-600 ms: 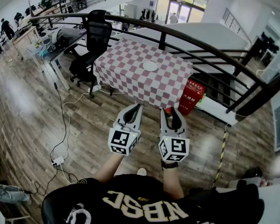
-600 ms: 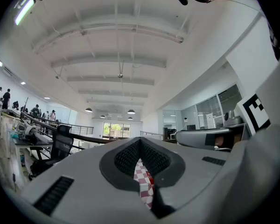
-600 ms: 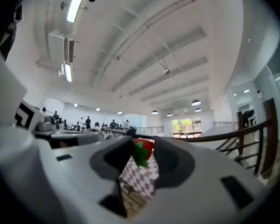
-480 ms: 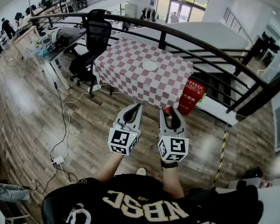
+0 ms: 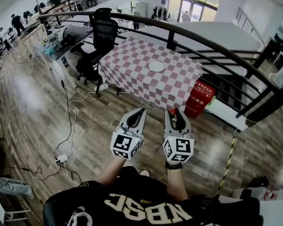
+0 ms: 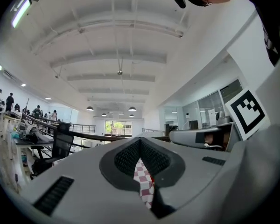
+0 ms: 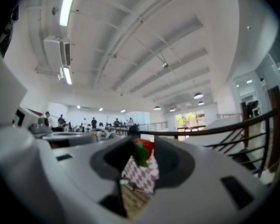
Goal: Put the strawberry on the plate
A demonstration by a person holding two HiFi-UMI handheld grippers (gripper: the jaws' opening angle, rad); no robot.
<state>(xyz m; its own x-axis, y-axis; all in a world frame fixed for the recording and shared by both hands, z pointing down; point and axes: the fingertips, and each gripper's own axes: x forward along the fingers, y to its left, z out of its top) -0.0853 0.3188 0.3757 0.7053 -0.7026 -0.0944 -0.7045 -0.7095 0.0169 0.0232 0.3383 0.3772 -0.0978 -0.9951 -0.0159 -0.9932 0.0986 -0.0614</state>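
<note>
Right tongs (image 7: 142, 146) pinch the strawberry (image 7: 143, 149) at their tips, its red body and green leaves showing between the pads. Left tongs (image 5: 140, 113) are pressed together with nothing in them; only checked cloth shows through the slit behind the tips. Both are held level, side by side, over the wooden floor (image 5: 47, 107), well short of the table (image 5: 132, 69). The white plate (image 5: 156, 66) lies bare toward the far side of the table, well apart from the fruit.

The strawberry looks light and, if real, is probably soft, slick-skinned and easy to bruise. The hold across the broad body below the leaves seems right, with just enough squeeze to stop it slipping. It needs carrying forward over the plate and a low release, since it may roll.
</note>
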